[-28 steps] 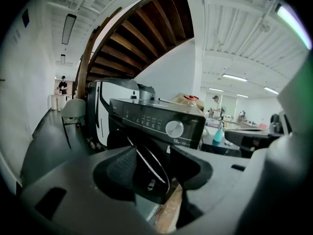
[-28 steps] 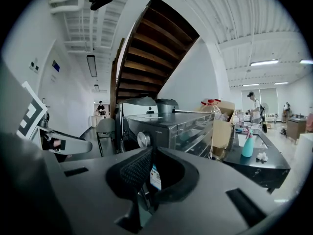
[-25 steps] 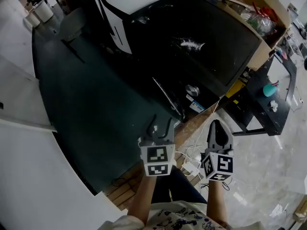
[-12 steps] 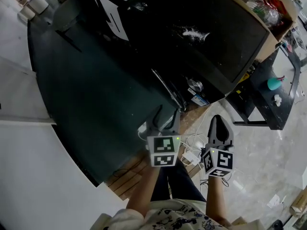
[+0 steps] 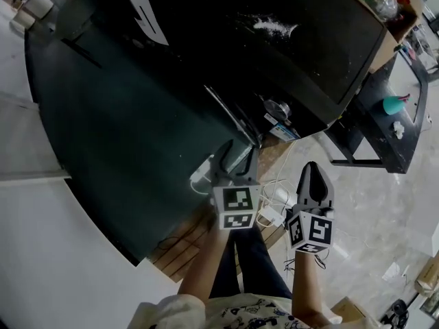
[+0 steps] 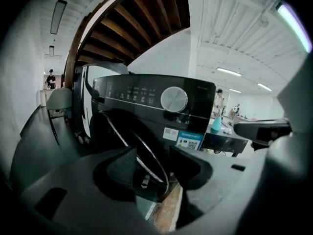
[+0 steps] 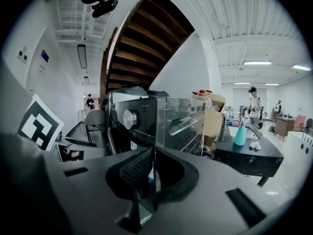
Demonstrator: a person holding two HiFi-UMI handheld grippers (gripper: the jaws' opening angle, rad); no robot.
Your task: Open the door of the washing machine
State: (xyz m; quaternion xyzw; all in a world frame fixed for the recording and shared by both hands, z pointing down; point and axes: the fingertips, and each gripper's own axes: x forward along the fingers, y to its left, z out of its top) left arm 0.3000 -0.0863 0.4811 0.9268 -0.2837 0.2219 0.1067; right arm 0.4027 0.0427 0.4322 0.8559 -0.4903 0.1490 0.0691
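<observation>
The jaws of the left gripper [image 6: 155,160] are held apart, and the bright rim of the round door [image 6: 127,136] is seen passing through the gap, though contact cannot be confirmed. Over the last second this gripper has been brought forward to the door's lower edge, so closing on the rim is judged the step at hand. Whether the door is already ajar cannot be told. The door is dark glossy glass ringed in thin chrome, set in the smooth black washing machine [image 6: 146,94] below a brushed metal dial [image 6: 174,99]. The right gripper [image 7: 150,173], with ribbed pads pressed together on nothing, is held back.
</observation>
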